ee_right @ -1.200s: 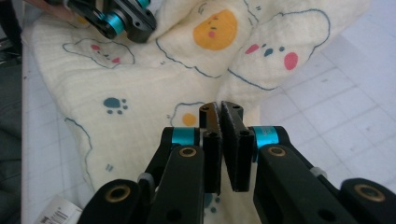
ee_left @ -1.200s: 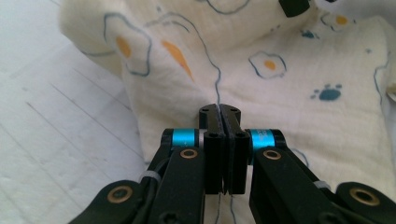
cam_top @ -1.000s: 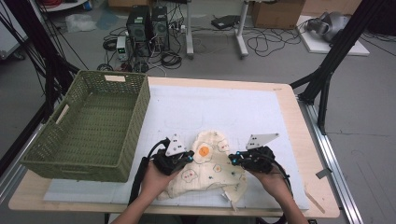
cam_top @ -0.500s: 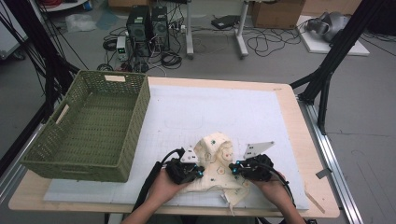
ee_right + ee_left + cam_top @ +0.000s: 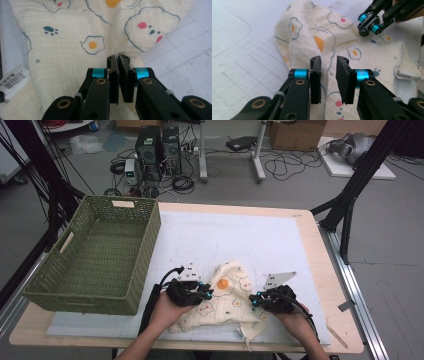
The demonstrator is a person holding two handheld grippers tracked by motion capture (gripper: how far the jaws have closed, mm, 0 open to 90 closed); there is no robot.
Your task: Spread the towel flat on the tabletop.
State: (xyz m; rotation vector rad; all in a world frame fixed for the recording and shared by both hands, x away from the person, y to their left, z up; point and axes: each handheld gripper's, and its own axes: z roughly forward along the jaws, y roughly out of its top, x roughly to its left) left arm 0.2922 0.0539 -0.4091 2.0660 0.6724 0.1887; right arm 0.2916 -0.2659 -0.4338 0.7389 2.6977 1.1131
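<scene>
Near the desk's (image 5: 310, 235) front edge lies the crumpled cream cloth (image 5: 225, 307), its near hem cut off under the hands; the left gripper (image 5: 328, 75), jaws just opening, straddles a raised fold without pressing it, while the right gripper (image 5: 118, 75) is clamped on the cloth's edge, the pinched fabric barely visible.

Light: even, soft and bright on the bench (image 5: 280, 235); it is dimmer toward the floor at the top of the high view.
Shadows: faint, short.
Glare: white mat washes out in the upper left of the left gripper view.
Focus: cloth (image 5: 75, 37) sharp; black jaws at the bottom soft.
High view: coarse, slightly blurred.
</scene>
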